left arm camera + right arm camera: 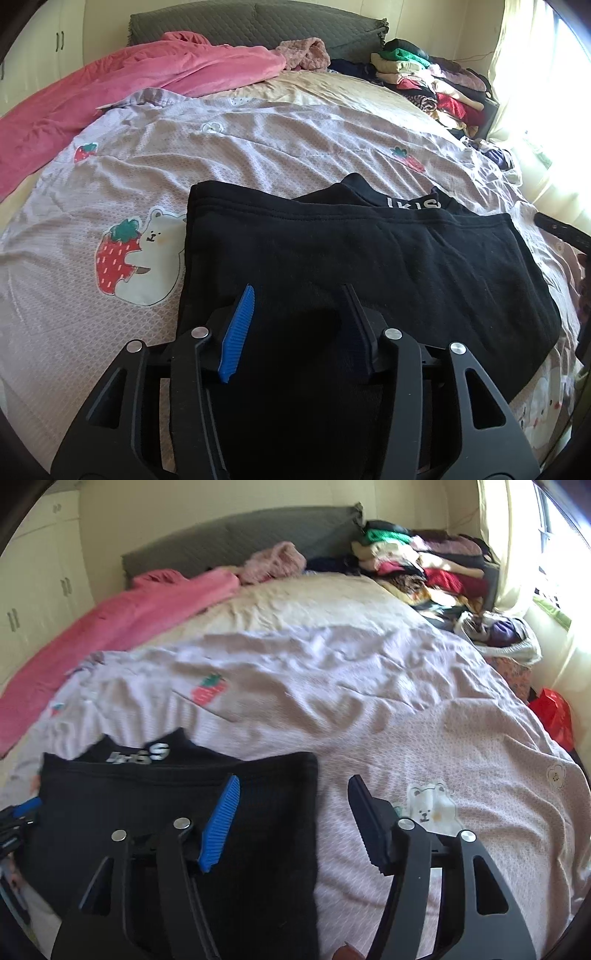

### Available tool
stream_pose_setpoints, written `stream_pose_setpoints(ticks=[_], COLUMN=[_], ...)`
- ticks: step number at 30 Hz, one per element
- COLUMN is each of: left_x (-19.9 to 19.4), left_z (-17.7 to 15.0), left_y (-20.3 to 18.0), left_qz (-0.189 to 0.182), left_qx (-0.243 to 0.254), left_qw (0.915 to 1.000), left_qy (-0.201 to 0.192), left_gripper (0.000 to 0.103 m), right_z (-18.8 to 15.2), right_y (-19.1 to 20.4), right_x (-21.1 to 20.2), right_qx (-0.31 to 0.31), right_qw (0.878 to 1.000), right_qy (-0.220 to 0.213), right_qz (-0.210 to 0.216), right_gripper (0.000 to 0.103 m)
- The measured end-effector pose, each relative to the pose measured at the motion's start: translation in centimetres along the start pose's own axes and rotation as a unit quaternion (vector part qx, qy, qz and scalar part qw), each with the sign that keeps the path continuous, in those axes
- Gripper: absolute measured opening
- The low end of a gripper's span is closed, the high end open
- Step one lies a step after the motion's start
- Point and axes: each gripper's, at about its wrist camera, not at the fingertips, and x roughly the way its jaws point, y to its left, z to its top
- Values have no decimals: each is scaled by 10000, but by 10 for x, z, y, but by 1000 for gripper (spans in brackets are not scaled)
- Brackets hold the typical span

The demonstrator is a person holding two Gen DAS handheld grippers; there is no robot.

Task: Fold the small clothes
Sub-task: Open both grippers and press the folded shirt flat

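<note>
Black boxer shorts lie partly folded on the bed, the waistband with white letters at the far side. My left gripper is open and empty, hovering over the near part of the shorts. In the right wrist view the shorts lie at the lower left. My right gripper is open and empty above the shorts' right edge, its left finger over the cloth and its right finger over the sheet. The left gripper's tip shows at the left edge there.
The bed has a lilac strawberry-and-bear cover. A pink blanket lies along the left side. A pile of folded clothes sits at the far right by the grey headboard. A red bag is beside the bed.
</note>
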Motion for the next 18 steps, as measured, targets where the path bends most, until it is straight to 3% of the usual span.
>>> stream_pose_setpoints(ticks=[2, 7, 11, 15, 18], left_x=[-4, -18, -21, -13, -14], left_z=[-1, -4, -11, -22, -24], left_y=[0, -5, -12, -14, -12], left_qz=[46, 29, -111, -103, -126], left_qx=[9, 74, 180, 250, 215], left_qw=[10000, 9999, 9998, 9993, 9993], left_qy=[-19, -110, 19, 264, 271], left_gripper=[42, 47, 49, 52, 52], right_z=[-5, -24, -44, -64, -79], right_y=[12, 43, 57, 64, 58], right_x=[-12, -33, -37, -33, -18], right_qx=[-119, -429, -522, -647, -589], right_qw=[9998, 9984, 9972, 9971, 9961], right_qy=[-65, -128, 57, 257, 648], right_qz=[122, 338, 526, 317, 112], right_gripper=[74, 74, 74, 74, 74])
